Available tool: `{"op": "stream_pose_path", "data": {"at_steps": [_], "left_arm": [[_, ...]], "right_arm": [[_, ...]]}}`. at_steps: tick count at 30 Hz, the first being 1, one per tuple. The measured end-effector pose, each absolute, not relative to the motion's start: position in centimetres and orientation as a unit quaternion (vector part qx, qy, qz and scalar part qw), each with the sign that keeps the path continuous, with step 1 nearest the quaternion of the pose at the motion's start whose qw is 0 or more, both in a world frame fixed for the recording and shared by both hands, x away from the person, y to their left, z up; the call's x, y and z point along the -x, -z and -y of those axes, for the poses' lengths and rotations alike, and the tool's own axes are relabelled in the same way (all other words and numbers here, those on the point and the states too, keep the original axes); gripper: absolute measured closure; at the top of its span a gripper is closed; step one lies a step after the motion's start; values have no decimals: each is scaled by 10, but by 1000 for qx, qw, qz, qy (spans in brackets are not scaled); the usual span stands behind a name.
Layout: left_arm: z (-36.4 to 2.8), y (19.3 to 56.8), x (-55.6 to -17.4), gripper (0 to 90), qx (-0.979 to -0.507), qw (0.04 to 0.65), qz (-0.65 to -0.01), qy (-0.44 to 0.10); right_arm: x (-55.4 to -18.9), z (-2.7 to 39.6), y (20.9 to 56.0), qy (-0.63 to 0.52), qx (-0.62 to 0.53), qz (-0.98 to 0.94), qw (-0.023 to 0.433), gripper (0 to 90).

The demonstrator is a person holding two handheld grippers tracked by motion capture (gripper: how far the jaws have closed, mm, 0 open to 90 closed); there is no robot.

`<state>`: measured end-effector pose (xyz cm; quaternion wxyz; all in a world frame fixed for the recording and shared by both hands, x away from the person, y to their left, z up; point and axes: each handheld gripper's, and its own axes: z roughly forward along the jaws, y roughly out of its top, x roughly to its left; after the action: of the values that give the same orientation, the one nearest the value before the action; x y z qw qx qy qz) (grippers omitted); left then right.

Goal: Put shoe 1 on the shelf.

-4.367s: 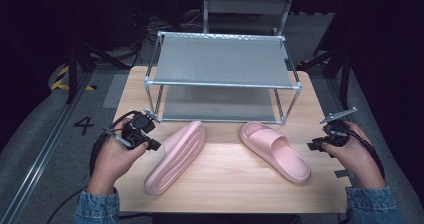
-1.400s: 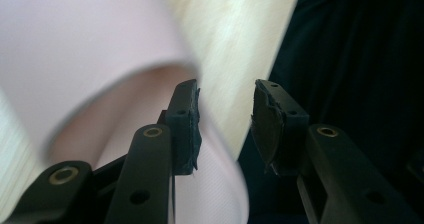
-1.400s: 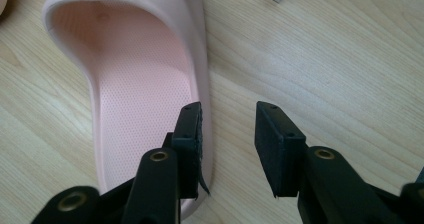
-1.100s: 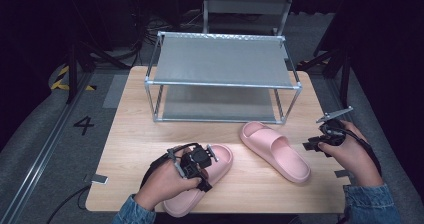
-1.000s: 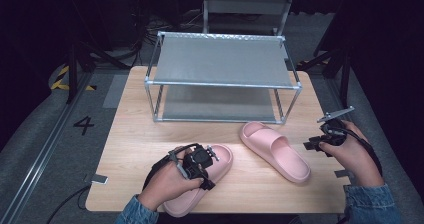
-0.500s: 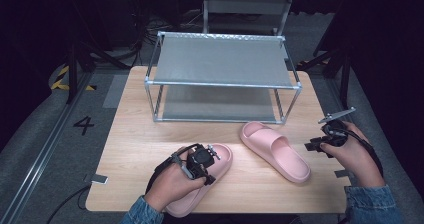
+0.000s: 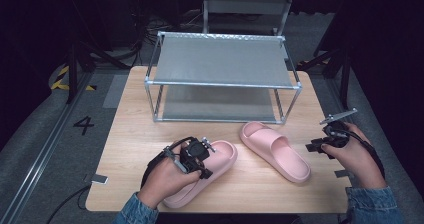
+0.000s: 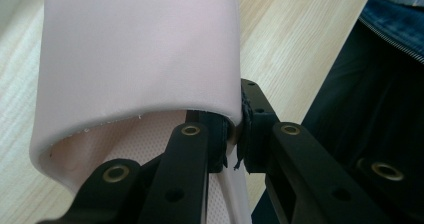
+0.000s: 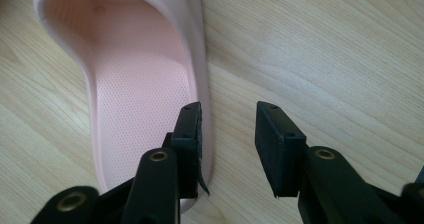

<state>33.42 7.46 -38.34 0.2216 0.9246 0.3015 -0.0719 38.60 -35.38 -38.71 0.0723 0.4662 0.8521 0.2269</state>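
Wooden desk (image 7: 130, 134) carries a metal rack (image 7: 222, 64) at its far side. Near left slipper (image 7: 220, 156): my left gripper (image 8: 235, 149) pinches its strap edge. Right gripper (image 9: 227, 134) waits spread beside the right slipper (image 7: 275, 151). Lifting seems next.

Two pink slide slippers, soles down on the wooden tabletop.
Left slipper (image 7: 210, 170) angled toward the near edge, strap edge pinched between black jaws; right slipper (image 7: 274, 150) free, heel pointing toward the near right corner, toe toward the rack.
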Motion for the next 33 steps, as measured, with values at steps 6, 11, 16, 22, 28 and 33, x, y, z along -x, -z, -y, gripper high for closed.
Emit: {"op": "stream_pose_path", "data": {"at_steps": [6, 11, 16, 22, 28, 33], "left_arm": [[-78, 372, -337, 827, -924, 227, -301, 68], [-80, 363, -342, 827, -922, 236, -299, 69], [-80, 350, -344, 827, -925, 235, -291, 65], [-79, 338, -348, 828, -925, 236, -291, 62], [-79, 324, -352, 827, -928, 230, -289, 57], [-79, 313, -355, 828, -926, 235, -289, 57]], "right_arm": [[-382, 357, 389, -224, -471, -850, 70, 641], [-380, 358, 389, -224, -473, -849, 71, 638], [-379, 359, 389, -224, -474, -849, 72, 637], [-380, 357, 391, -224, -475, -848, 70, 636], [-378, 357, 391, -224, -475, -848, 69, 636], [-377, 358, 391, -223, -476, -848, 68, 638]]}}
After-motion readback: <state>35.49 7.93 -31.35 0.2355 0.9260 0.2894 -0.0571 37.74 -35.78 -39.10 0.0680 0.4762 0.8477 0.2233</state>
